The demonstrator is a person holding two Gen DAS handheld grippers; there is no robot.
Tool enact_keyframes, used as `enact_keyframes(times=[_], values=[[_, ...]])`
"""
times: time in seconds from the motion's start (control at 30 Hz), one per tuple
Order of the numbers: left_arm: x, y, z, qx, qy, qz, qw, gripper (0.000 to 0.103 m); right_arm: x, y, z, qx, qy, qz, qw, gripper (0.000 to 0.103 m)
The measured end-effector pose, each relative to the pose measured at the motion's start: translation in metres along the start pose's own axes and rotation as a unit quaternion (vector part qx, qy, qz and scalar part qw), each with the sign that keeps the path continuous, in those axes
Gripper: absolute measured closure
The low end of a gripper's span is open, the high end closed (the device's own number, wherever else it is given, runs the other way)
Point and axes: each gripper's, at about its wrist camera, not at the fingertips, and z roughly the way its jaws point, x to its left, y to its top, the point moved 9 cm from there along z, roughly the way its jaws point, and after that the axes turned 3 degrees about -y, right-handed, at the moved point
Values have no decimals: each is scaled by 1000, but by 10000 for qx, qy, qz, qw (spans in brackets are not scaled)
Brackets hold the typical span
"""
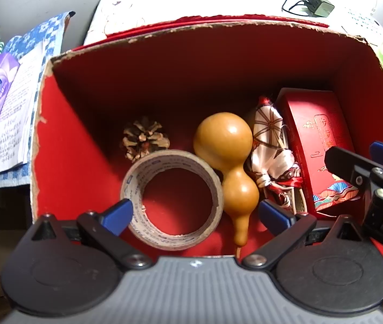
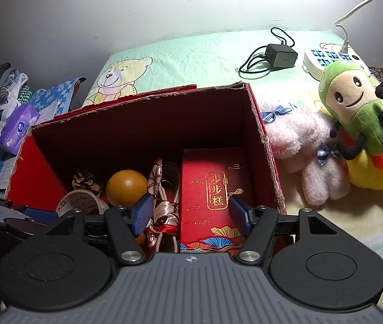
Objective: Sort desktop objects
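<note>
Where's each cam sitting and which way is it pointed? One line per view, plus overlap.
Left wrist: on the left gripper, above the red box, looking down at tape roll and gourd; right gripper intrudes.
Right wrist: on the right gripper, facing forward over the box at the gift box, plush toys beyond.
Shared: box contents, charger, green plush.

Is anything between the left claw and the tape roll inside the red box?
Nothing visible. The left claw hangs open right over the tape roll, which lies flat on the floor of the red box. The gourd lies close beside the roll on its right, near the claw's right finger.
</note>
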Motion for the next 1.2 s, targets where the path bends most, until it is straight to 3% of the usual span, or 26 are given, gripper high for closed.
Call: enact_keyframes(times=[0.3, 0.6, 0.73, 0.9, 1.03, 1.2], values=[[3, 23, -28, -247, 186, 215, 9993, 3, -2, 7, -3, 63, 89, -193, 9998, 40], [4, 62, -65, -444, 367, 709, 9958, 3, 0, 53, -12, 311, 322, -92, 9990, 41], [-2, 46, -59, -280, 321, 909, 9949, 3, 8, 60, -14, 609, 326, -267, 9973, 43], [-8, 17, -41, -90, 80, 758, 9971, 3, 13, 39, -11, 1098, 456, -342, 9923, 43], [-12, -1, -21, 175, -239, 510, 9983, 3, 12, 20, -7, 1176, 398, -353, 9916, 43], [-10, -6, -10, 202, -195, 363, 9989, 3, 15, 3, -2, 1309, 577, -255, 9894, 48]])
